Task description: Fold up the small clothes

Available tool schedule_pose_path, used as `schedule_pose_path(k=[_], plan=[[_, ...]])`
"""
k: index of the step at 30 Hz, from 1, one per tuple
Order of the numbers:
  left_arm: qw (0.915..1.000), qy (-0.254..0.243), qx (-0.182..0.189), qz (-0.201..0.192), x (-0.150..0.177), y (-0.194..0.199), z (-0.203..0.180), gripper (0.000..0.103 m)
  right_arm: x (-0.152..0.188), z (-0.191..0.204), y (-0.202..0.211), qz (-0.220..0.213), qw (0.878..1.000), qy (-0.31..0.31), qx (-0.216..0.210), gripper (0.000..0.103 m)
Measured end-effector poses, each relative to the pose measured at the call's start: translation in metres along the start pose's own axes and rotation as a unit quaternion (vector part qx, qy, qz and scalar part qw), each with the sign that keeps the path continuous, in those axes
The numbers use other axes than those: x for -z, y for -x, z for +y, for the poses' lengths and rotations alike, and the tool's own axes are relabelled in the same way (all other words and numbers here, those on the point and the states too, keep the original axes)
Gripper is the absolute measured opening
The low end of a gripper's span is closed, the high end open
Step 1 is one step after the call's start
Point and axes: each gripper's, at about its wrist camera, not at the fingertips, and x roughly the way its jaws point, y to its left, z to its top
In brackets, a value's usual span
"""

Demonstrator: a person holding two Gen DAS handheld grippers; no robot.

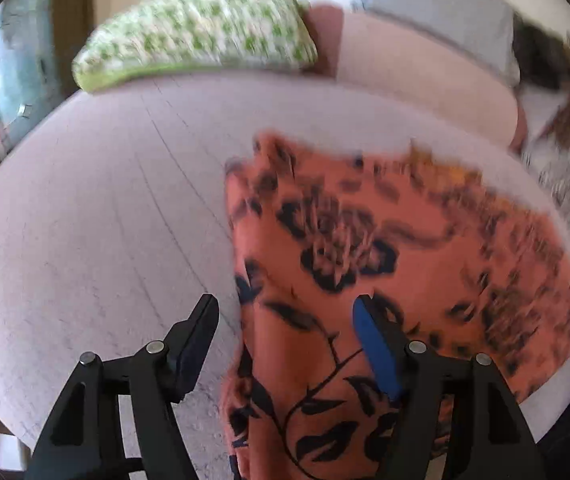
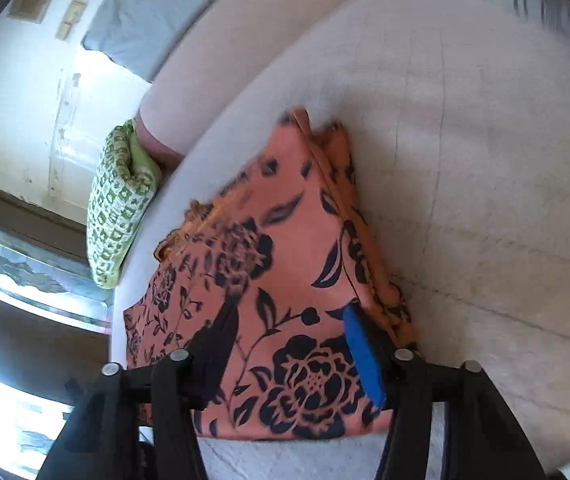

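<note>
An orange garment with a black flower print [image 1: 365, 280] lies folded on a pale bed sheet [image 1: 105, 220]. My left gripper [image 1: 285, 312] is open above the garment's left edge, one finger over the sheet, the blue-padded finger [image 1: 377, 344] over the cloth. It holds nothing. In the right wrist view the same garment [image 2: 285, 260] lies flat below my right gripper [image 2: 289, 320], which is open with both fingers over the cloth near its front edge. The view is blurred by motion.
A green and white patterned pillow [image 1: 197, 36] lies at the far side of the bed, also seen in the right wrist view [image 2: 119, 200]. A pinkish bolster [image 1: 425, 76] lies beside it. A striped cloth [image 1: 565, 176] sits at the right. A wall and a glass door [image 2: 25, 120] stand beyond.
</note>
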Motion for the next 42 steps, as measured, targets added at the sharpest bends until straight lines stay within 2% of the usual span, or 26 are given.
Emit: schedule_pose_path(k=[1, 3, 5, 7, 12, 14, 16, 19, 20, 21, 22, 25, 26, 27, 28, 30, 31, 32, 33, 34, 38, 42], plan=[[0.9999, -0.003, 0.0, -0.011, -0.003, 0.007, -0.003, 0.071, 0.002, 0.004, 0.007, -0.004, 1.0, 0.01, -0.001, 0.074], [0.9995, -0.014, 0.005, -0.028, -0.015, 0.015, -0.015, 0.072, 0.006, 0.007, 0.012, -0.001, 1.0, 0.014, -0.003, 0.074], [0.9992, -0.021, 0.025, -0.024, -0.021, 0.019, -0.031, 0.074, -0.003, 0.006, 0.01, -0.007, 0.999, 0.026, 0.024, 0.074], [0.9982, -0.03, 0.046, -0.024, -0.018, 0.023, -0.047, 0.074, -0.018, -0.002, 0.007, -0.007, 0.999, 0.028, 0.031, 0.074], [0.9962, -0.065, 0.058, -0.01, -0.009, 0.02, -0.091, 0.074, -0.073, -0.023, -0.034, 0.011, 1.0, -0.006, 0.027, 0.074], [0.9961, -0.067, 0.058, -0.003, -0.012, 0.014, -0.098, 0.074, -0.091, -0.03, -0.059, 0.036, 0.999, -0.01, 0.017, 0.074], [0.996, -0.067, 0.059, 0.002, -0.014, 0.009, -0.101, 0.074, -0.1, -0.034, -0.076, 0.045, 0.998, -0.009, 0.031, 0.074], [0.9961, -0.067, 0.057, 0.006, -0.019, 0.0, -0.103, 0.074, -0.104, -0.037, -0.085, 0.044, 0.999, -0.017, 0.01, 0.075], [0.9961, -0.067, 0.056, 0.008, -0.017, -0.002, -0.103, 0.074, -0.105, -0.034, -0.087, 0.055, 0.998, -0.008, 0.004, 0.055], [0.9961, -0.068, 0.056, 0.011, -0.017, -0.006, -0.103, 0.074, -0.106, -0.031, -0.087, 0.061, 0.998, -0.004, 0.006, 0.024], [0.996, -0.069, 0.055, 0.015, -0.018, -0.012, -0.104, 0.074, -0.107, -0.028, -0.084, 0.059, 0.998, -0.002, 0.007, 0.011], [0.9962, -0.066, 0.052, 0.02, -0.018, -0.02, -0.104, 0.074, -0.108, -0.011, -0.071, 0.027, 0.999, 0.027, 0.011, 0.011], [0.9963, -0.066, 0.051, 0.021, -0.017, -0.022, -0.103, 0.074, -0.106, -0.013, -0.077, 0.028, 0.999, 0.031, 0.032, 0.011], [0.9965, -0.064, 0.047, 0.026, -0.017, -0.026, -0.103, 0.074, -0.105, -0.018, -0.088, 0.039, 0.997, 0.031, 0.061, 0.011], [0.9963, -0.064, 0.046, 0.034, -0.016, -0.029, -0.103, 0.074, -0.103, -0.027, -0.098, 0.05, 0.996, 0.016, 0.071, 0.016], [0.9958, -0.074, 0.038, 0.037, -0.014, -0.03, -0.104, 0.074, -0.102, -0.038, -0.093, 0.027, 0.999, -0.029, 0.035, 0.024], [0.9955, -0.081, 0.034, 0.035, -0.013, -0.029, -0.104, 0.074, -0.101, -0.037, -0.087, 0.02, 0.999, -0.041, 0.021, 0.034], [0.9954, -0.083, 0.035, 0.035, -0.013, -0.028, -0.104, 0.074, -0.099, -0.034, -0.08, 0.018, 0.999, -0.036, 0.023, 0.055], [0.9954, -0.08, 0.037, 0.036, -0.012, -0.027, -0.102, 0.074, -0.096, -0.03, -0.073, 0.013, 0.999, -0.025, 0.034, 0.065], [0.9956, -0.078, 0.037, 0.037, -0.012, -0.026, -0.102, 0.074, -0.092, -0.025, -0.063, 0.003, 0.999, -0.012, 0.041, 0.069], [0.9961, -0.068, 0.04, 0.04, -0.009, -0.02, -0.099, 0.074, -0.066, -0.015, -0.023, -0.006, 0.999, 0.009, 0.037, 0.073], [0.9963, -0.064, 0.044, 0.038, -0.006, -0.011, -0.1, 0.074, -0.033, -0.025, 0.001, 0.018, 0.999, 0.007, 0.045, 0.075]])
